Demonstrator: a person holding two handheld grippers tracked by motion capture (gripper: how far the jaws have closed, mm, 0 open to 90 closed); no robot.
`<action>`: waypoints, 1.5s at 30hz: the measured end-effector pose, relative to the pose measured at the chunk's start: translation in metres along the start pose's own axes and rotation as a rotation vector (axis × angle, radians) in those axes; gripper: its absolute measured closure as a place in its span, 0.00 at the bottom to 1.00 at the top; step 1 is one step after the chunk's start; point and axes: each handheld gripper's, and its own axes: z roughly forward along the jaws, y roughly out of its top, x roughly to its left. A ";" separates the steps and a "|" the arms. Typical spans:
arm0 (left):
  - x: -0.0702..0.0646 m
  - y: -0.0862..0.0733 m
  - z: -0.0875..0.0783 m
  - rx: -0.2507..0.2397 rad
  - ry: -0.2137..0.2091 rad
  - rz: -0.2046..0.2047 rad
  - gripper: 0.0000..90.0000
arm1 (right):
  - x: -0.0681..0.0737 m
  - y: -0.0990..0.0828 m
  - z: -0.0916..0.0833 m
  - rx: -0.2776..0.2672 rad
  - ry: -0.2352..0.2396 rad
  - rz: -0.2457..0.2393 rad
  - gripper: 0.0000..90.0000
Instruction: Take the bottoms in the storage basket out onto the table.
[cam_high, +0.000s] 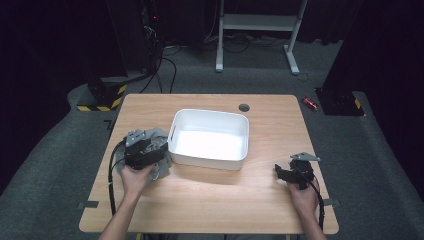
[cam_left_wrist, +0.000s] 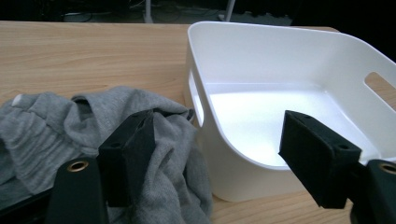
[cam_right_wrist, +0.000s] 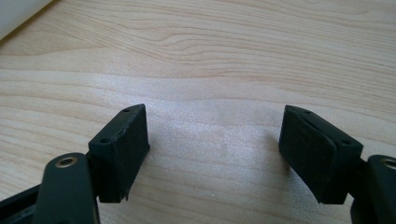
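Left hand-held gripper (cam_left_wrist: 212, 154) gapes wide over crumpled grey knit cloth (cam_left_wrist: 60, 126) beside a glossy rounded white tub (cam_left_wrist: 261, 51); right hand-held gripper (cam_right_wrist: 215, 154) wide above woodgrain surface (cam_right_wrist: 224, 60).

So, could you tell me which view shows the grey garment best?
The left gripper view: the grey garment lies close, folds plain, beside the white bin. The high view has it small, partly under the left gripper.

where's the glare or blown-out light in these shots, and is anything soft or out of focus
High view: the white bin has a floor washed out to near pure white, and the room behind the table is almost black. Left gripper view: the same glare on the bin floor, grey cloth evenly lit. Right gripper view: a pale sheen on the wood between the jaws; jaws slightly soft.
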 end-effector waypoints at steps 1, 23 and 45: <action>0.000 0.000 0.000 0.000 0.000 0.000 0.30 | 0.000 0.000 0.000 0.000 0.000 0.000 0.26; -0.031 -0.007 0.009 0.007 -0.072 0.045 0.30 | 0.000 0.000 0.000 0.001 0.001 0.001 0.26; -0.052 -0.020 0.015 0.006 -0.119 0.055 0.30 | 0.000 0.000 0.000 0.001 0.001 0.000 0.26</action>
